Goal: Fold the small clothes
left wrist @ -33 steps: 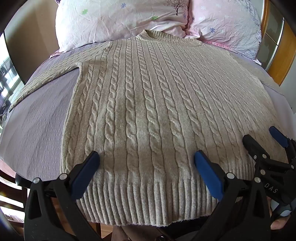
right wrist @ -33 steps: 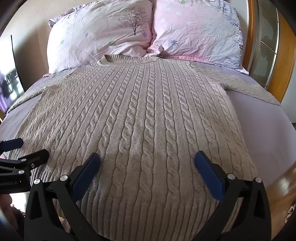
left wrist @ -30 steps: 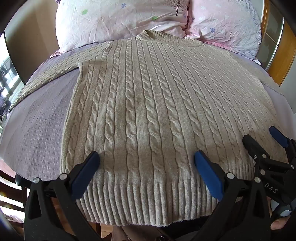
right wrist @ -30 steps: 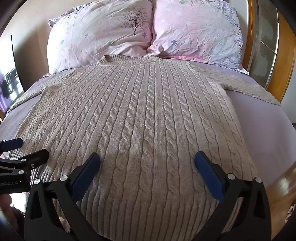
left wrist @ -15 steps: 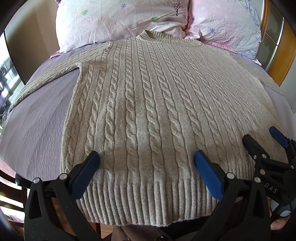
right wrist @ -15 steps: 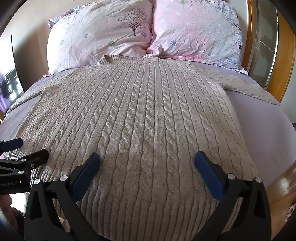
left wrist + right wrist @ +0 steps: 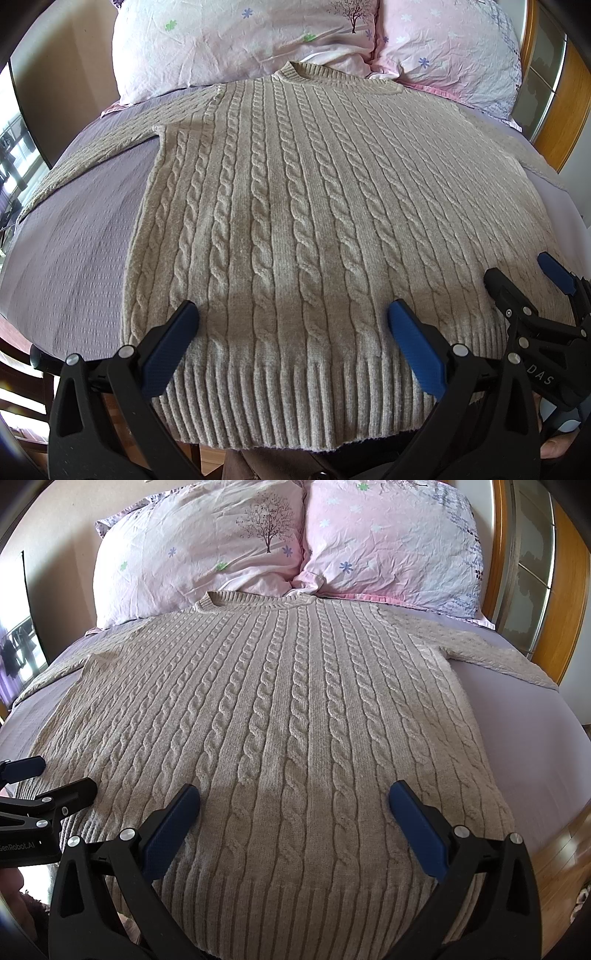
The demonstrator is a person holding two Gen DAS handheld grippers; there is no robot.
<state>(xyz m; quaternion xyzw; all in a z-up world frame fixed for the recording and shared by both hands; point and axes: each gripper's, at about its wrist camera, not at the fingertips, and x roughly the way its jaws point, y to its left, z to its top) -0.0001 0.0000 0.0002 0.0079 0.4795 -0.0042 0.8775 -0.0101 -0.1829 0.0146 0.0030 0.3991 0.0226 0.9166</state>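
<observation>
A beige cable-knit sweater (image 7: 306,206) lies flat, front up, on a bed, collar toward the pillows and ribbed hem (image 7: 288,402) hanging over the near edge. It also shows in the right wrist view (image 7: 295,738), both sleeves spread sideways. My left gripper (image 7: 291,339) is open and empty, hovering over the hem's left part. My right gripper (image 7: 293,819) is open and empty over the hem's right part. Each gripper shows in the other's view: the right one (image 7: 524,280) at the right edge, the left one (image 7: 48,779) at the left edge.
The bed has a lilac sheet (image 7: 77,236). Two pink floral pillows (image 7: 207,550) (image 7: 391,542) lie at the head. A wooden headboard frame (image 7: 569,590) stands at the right. Wooden floor (image 7: 576,845) shows beyond the bed's right edge.
</observation>
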